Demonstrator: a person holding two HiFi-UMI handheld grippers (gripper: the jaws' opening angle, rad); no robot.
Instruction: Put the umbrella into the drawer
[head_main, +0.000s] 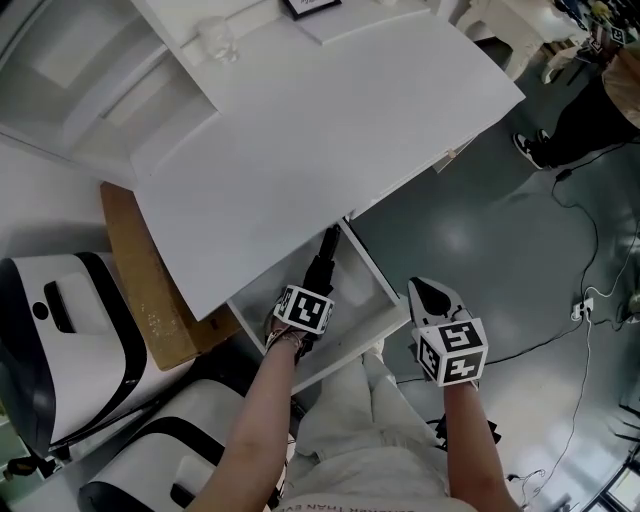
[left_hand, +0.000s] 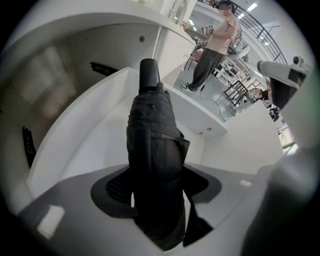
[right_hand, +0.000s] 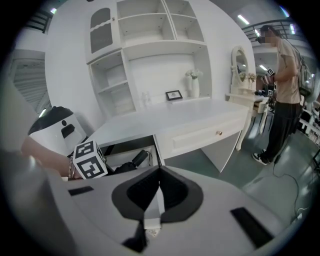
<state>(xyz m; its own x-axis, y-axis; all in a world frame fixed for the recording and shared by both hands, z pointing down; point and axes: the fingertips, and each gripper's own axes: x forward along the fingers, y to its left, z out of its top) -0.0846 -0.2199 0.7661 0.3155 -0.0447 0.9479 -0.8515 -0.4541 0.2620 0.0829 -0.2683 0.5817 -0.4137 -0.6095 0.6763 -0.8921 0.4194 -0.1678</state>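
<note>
A black folded umbrella (head_main: 322, 262) is clamped in my left gripper (head_main: 314, 288), which points steeply down into the open white drawer (head_main: 352, 346) under the desk. In the left gripper view the umbrella (left_hand: 152, 145) runs up between the jaws of the left gripper (left_hand: 156, 192), its round handle end (left_hand: 149, 75) over the drawer's white floor (left_hand: 90, 140). My right gripper (head_main: 430, 296) hangs in front of the drawer's right corner, shut and empty. The right gripper view shows its jaws (right_hand: 159, 175) closed tip to tip, with the umbrella (right_hand: 136, 161) in the drawer (right_hand: 125, 152) beyond.
The white desk top (head_main: 320, 140) overhangs the drawer and carries a glass (head_main: 218, 40). A cardboard sheet (head_main: 140, 280) and white machines (head_main: 60, 340) stand at left. A person (right_hand: 282, 90) stands at right on the grey floor; cables (head_main: 590, 300) lie there. A closed drawer (right_hand: 200, 137) is beside the open one.
</note>
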